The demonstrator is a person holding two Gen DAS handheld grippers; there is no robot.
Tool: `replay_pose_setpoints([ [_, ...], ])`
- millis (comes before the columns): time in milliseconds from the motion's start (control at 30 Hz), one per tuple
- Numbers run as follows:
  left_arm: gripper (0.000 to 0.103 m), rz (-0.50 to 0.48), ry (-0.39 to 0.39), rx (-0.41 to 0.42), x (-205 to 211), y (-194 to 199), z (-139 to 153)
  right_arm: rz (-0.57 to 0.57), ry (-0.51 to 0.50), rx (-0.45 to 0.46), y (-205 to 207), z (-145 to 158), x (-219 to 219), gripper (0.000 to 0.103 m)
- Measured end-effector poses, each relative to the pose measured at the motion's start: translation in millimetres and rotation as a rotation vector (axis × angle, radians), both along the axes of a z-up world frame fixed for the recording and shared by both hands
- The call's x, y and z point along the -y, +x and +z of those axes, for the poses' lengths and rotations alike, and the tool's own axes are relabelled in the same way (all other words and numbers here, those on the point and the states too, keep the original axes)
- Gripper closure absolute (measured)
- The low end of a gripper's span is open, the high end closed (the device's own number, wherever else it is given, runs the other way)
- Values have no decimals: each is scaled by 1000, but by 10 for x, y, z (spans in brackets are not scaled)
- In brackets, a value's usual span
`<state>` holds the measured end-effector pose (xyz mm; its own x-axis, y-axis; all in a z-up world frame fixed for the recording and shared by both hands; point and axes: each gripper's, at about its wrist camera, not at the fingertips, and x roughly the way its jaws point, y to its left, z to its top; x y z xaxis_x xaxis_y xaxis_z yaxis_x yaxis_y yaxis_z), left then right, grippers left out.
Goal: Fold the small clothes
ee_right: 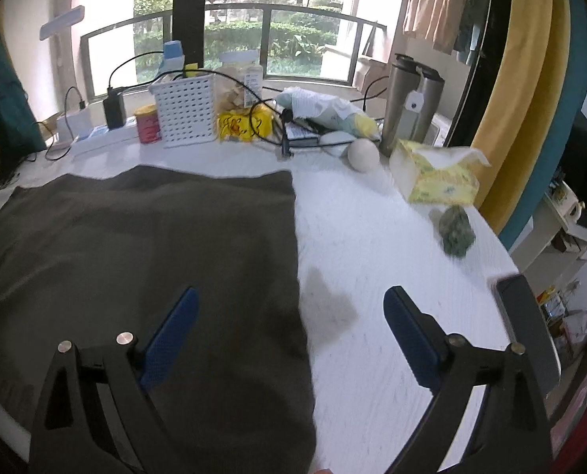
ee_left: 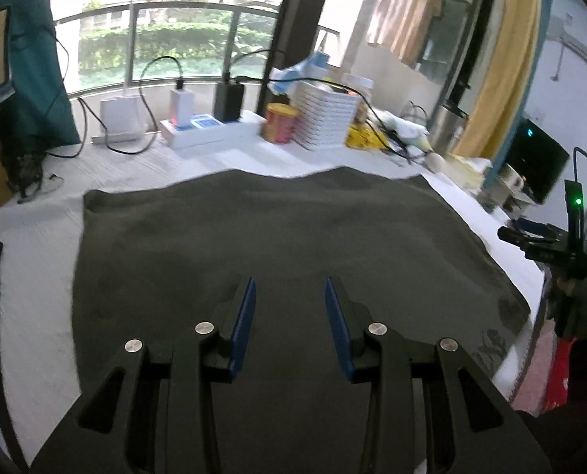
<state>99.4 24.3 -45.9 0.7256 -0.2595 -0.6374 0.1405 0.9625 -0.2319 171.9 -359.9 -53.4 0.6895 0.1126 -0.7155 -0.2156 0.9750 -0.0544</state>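
Right gripper (ee_right: pixel 289 328), jaws spread wide and empty, straddling the right edge of the dark garment (ee_right: pixel 143 260); left gripper (ee_left: pixel 289 316), jaws partly apart, nothing between them, above the cloth's near middle. Garment lies flat on the white table (ee_right: pixel 372 237), likely smoothed for folding. Both grippers tilt downward, poised over the cloth

Two close wrist views, shared garment (ee_left: pixel 277 229)
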Motion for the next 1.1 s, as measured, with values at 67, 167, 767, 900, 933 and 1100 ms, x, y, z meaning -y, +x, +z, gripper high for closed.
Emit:
replay_pose_setpoints([
  [67,64,-10,-4,-5,62,-62,-8,8,3,-10,-116,-26,8,9],
  [167,64,-17,-8,-18,134,-151,-37,1,11,-31,-299,-86,41,9],
  [767,64,-67,62,9,440,-313,-30,46,115,-246,-983,-473,163,9],
  [900,64,-41,62,-1,373,-292,-39,81,169,-287,-1012,-519,124,9],
  [933,64,-31,57,-5,345,-276,-45,82,178,-283,-1017,-524,109,8],
  [1100,64,-16,54,-23,309,-205,-63,60,213,-248,-916,-532,45,6],
])
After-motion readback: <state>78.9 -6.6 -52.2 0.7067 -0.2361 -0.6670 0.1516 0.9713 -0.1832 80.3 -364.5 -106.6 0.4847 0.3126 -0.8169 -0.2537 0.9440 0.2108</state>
